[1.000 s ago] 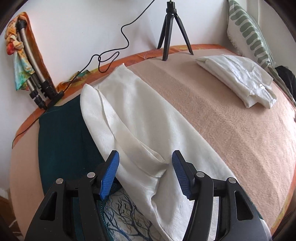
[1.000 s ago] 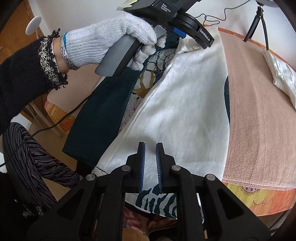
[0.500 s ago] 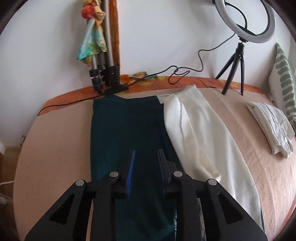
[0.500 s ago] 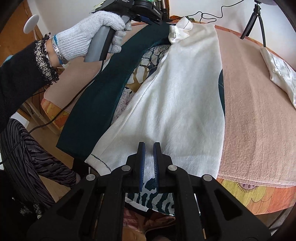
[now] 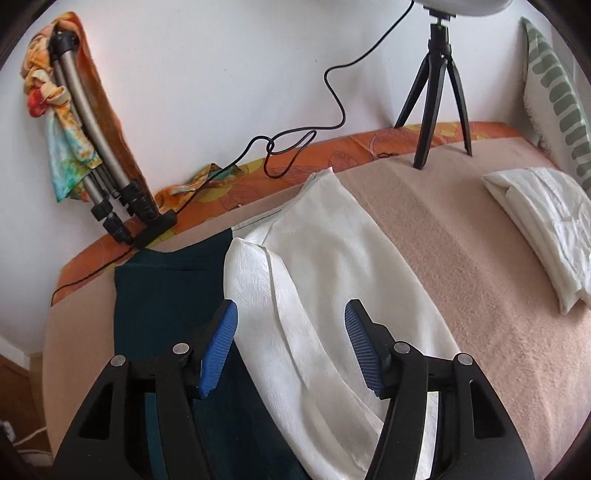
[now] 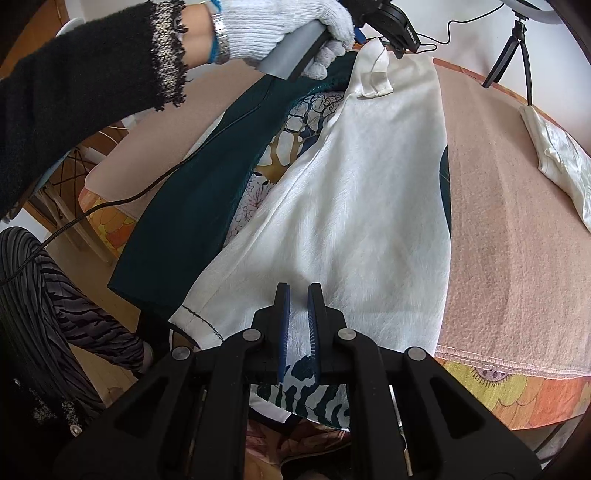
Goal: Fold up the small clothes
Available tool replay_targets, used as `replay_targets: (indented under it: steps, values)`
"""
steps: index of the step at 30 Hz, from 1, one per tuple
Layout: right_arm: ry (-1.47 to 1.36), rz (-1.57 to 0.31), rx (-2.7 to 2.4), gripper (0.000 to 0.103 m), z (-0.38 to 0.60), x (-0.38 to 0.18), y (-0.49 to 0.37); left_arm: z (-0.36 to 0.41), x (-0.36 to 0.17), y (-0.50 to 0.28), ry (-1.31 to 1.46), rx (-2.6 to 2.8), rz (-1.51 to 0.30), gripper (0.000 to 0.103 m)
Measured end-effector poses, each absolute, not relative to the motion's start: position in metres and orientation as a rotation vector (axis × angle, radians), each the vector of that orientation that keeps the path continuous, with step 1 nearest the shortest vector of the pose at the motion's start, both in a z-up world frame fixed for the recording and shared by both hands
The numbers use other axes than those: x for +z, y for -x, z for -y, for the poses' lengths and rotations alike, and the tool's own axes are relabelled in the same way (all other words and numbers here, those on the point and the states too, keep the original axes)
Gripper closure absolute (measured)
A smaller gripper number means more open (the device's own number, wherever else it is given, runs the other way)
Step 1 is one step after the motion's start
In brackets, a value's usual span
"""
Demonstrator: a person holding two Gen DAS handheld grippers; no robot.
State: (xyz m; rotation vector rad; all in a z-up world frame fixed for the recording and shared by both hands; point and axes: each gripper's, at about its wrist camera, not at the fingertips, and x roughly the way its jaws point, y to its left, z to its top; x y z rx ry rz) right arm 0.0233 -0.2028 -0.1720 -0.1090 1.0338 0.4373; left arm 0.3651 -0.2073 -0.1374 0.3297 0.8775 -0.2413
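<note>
A long white garment [image 5: 325,295] lies on the pink blanket [image 5: 461,251], partly over a dark green garment [image 5: 162,306]. My left gripper [image 5: 291,347] is open above the white garment's far part, holding nothing. In the right wrist view the white garment [image 6: 362,206] runs away from me, with a patterned lining [image 6: 291,147] beside it. My right gripper [image 6: 298,328] is shut on the white garment's near hem at the bed's front edge. The gloved hand with the left gripper [image 6: 391,26] hovers by the garment's folded far corner.
A folded white garment [image 5: 546,229] lies at the right, near a green-striped pillow [image 5: 557,96]. A black ring-light tripod [image 5: 436,96] and its cable stand at the back. Folded tripod legs with a scarf [image 5: 92,147] lean on the wall at left.
My left gripper was nearly shut over the green garment half a second ago; it is now open and has swung right over the white garment. My right gripper kept its hold on the hem.
</note>
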Motion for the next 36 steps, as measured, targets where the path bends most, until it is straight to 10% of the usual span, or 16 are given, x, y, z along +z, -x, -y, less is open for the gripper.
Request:
replay_targets:
  steps: [5,8,11,19,36]
  values:
    - [0.128,-1.025,0.438,0.095,0.200,-0.172,-0.021,0.202,-0.158,-0.399,-0.343,-0.134,-0.915,0.048]
    - [0.109,-1.033,0.440,0.095,0.202,-0.173,-0.024,0.190,-0.164,-0.409,-0.273,-0.154,-0.923,0.090]
    - [0.097,-1.038,0.447,0.096,0.204,-0.173,-0.025,0.180,-0.156,-0.413,-0.198,-0.189,-0.933,0.099]
    - [0.120,-1.025,0.440,0.098,0.202,-0.172,-0.022,0.142,-0.125,-0.409,-0.150,-0.230,-0.887,0.097]
    - [0.146,-1.018,0.429,0.098,0.198,-0.173,-0.023,0.139,-0.133,-0.358,-0.088,-0.335,-1.053,0.054]
